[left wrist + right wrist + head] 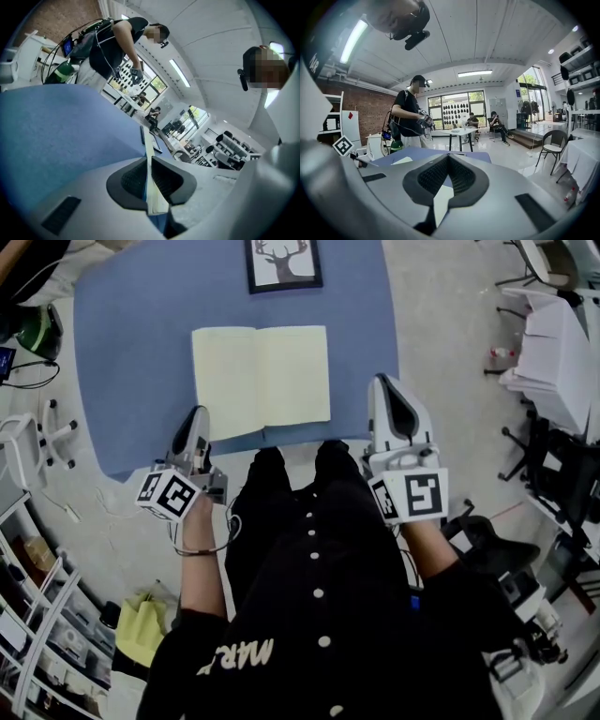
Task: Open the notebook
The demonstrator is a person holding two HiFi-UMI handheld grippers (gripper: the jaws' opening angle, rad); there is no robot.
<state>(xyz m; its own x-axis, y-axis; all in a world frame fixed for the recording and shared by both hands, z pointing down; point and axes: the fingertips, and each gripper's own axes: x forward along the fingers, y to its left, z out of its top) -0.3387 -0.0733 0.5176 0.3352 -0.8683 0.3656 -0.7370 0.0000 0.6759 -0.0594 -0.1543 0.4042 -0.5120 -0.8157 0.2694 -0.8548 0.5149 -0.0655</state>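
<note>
Notebook [261, 381] open flat on the blue desk [131, 352], cream pages up, just below a framed deer picture [284, 263]. Left hand-held gripper [149, 161] pinching the notebook's near left corner, thin cream edge clamped between the pads. Right hand-held gripper [447, 159] pressed together, empty, near the notebook's right edge.

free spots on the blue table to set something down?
Widest: blue tabletop left of the open notebook. Narrower strip on its right. Crowded: framed deer picture far side; left hand-held gripper, right hand-held gripper near side.
</note>
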